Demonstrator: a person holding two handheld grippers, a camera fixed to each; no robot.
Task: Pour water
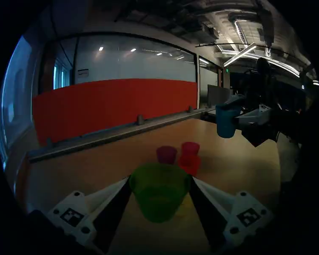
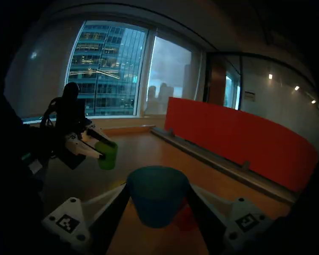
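In the left gripper view my left gripper is shut on an upright green cup, held above the wooden table. Beyond it stand a purple cup and a red cup on the table. Farther right, my right gripper holds a blue cup in the air. In the right gripper view my right gripper is shut on the blue cup, upright, with a bit of the red cup behind it. To the left, my left gripper carries the green cup.
A red partition with glass above runs along the table's far edge, with a grey rail at its foot. Large windows look out on buildings. A dark office chair stands behind the left gripper.
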